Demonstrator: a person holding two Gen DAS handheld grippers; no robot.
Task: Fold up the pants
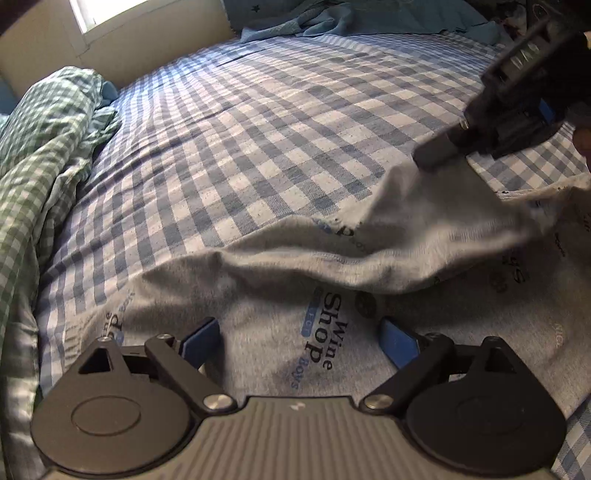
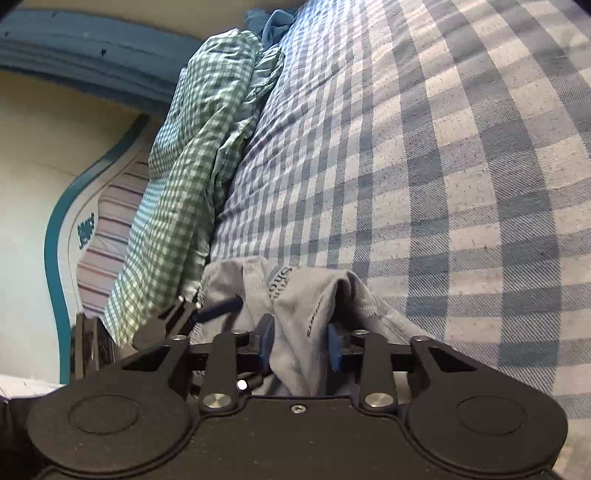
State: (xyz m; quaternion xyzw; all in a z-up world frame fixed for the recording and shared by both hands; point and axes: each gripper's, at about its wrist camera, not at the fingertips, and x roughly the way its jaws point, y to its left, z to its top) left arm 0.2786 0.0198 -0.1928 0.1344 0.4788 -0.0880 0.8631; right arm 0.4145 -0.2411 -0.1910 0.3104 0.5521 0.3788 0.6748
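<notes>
The blue checked bedspread (image 1: 258,129) is lying open ahead of both grippers; a bunched green gingham blanket (image 1: 48,140) is crowding its left edge, teal bedding (image 1: 332,18) its far end.

Two grippers are seen, the left gripper (image 1: 299,341) and the right gripper (image 2: 300,341), along with one pair of grey printed pants (image 1: 258,295), one blue-checked bedcover (image 1: 258,129) and one bunched green-checked blanket (image 1: 48,140).
</notes>
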